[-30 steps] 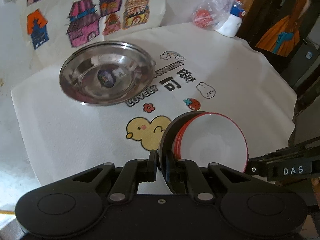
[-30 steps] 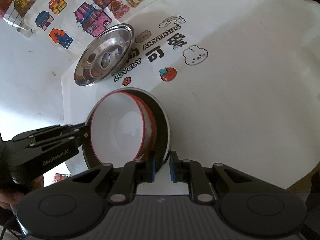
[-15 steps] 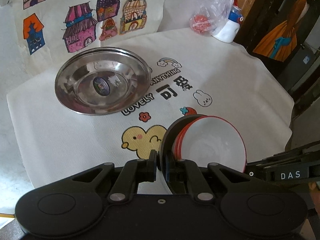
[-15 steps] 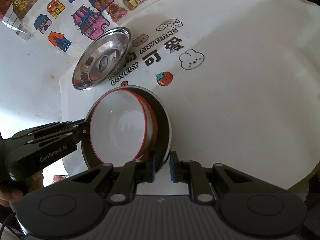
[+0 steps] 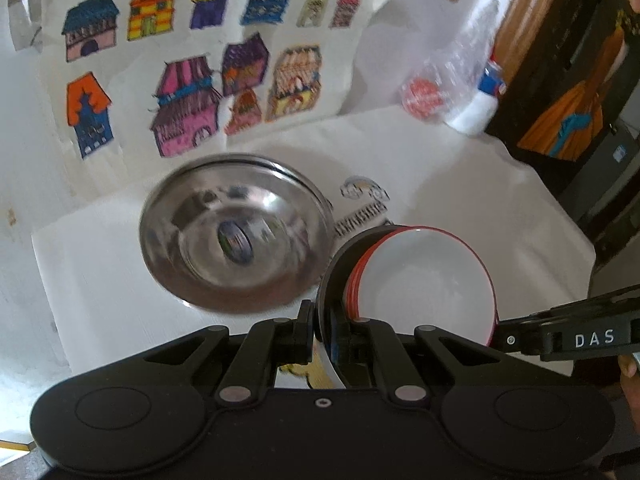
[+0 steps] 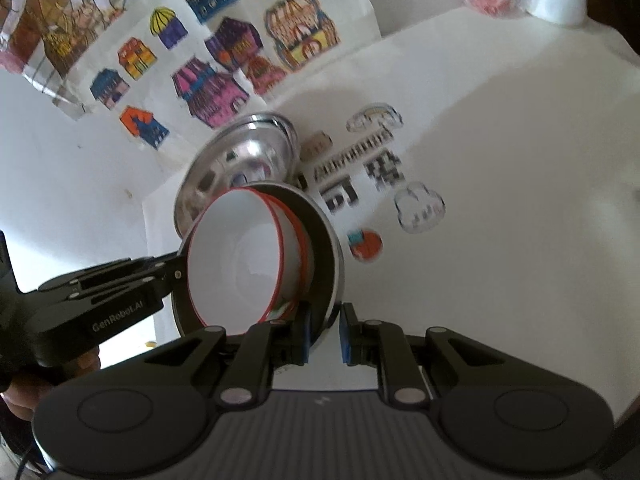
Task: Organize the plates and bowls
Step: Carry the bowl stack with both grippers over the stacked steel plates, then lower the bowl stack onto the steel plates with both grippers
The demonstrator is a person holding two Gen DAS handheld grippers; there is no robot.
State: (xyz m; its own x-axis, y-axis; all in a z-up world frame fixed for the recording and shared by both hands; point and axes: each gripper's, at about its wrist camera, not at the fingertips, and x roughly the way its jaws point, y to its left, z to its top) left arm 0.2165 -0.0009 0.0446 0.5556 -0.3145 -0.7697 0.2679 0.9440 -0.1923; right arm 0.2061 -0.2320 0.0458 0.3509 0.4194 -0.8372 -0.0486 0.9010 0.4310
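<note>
A dark plate [image 5: 333, 268] carries two nested white bowls with red rims [image 5: 424, 288] and hangs tilted above the table. My left gripper [image 5: 322, 336] is shut on the plate's near-left rim. My right gripper [image 6: 324, 332] is shut on the opposite rim of that plate [image 6: 326, 240], with the white bowls [image 6: 236, 260] leaning toward the left gripper. A shiny steel dish [image 5: 236, 236] lies on the white cloth just left of the held stack. In the right wrist view the stack overlaps the lower edge of the steel dish [image 6: 240, 152].
A sheet with coloured house drawings [image 5: 192, 108] stands behind the dish. A clear bag with a red item [image 5: 424, 96] and a white bottle [image 5: 476, 112] sit at the back right. The printed tablecloth [image 6: 500, 184] drops off at the right edge. A hand [image 6: 24, 392] holds the left gripper.
Both grippers have carried the plate and bowls forward toward the steel dish, which now looks larger and closer. The grip on the plate is unchanged.
</note>
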